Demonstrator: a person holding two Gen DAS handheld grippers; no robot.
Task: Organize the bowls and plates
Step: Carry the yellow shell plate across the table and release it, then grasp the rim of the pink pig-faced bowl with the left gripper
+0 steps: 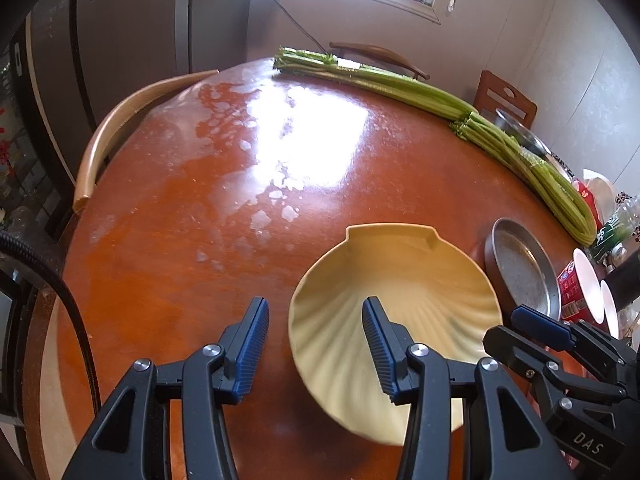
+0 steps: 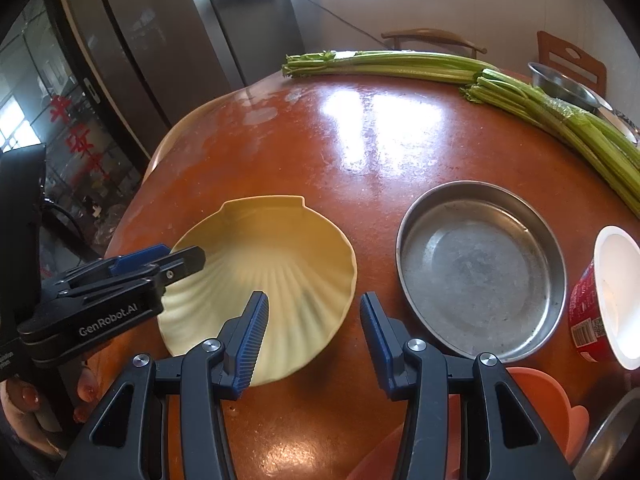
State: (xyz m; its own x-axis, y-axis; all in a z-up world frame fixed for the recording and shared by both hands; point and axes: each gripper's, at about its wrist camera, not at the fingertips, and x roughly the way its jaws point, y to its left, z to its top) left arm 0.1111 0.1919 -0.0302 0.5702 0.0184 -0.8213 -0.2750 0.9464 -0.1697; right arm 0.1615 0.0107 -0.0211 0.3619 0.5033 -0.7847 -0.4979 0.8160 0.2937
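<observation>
The yellow shell-shaped plate (image 2: 264, 264) sits at centre-left of the right wrist frame on the reddish tabletop (image 2: 360, 140), tilted, its near rim seemingly lifted. The left claw (image 2: 188, 258) reaches in from the left edge and appears to pinch the plate's rim, though the contact is hard to make out. The right claw (image 2: 314, 340) straddles the plate's right edge with its pads apart, gripping nothing. The steel pan (image 2: 480, 272) lies just right, unstacked; most sorting looks undone.
</observation>
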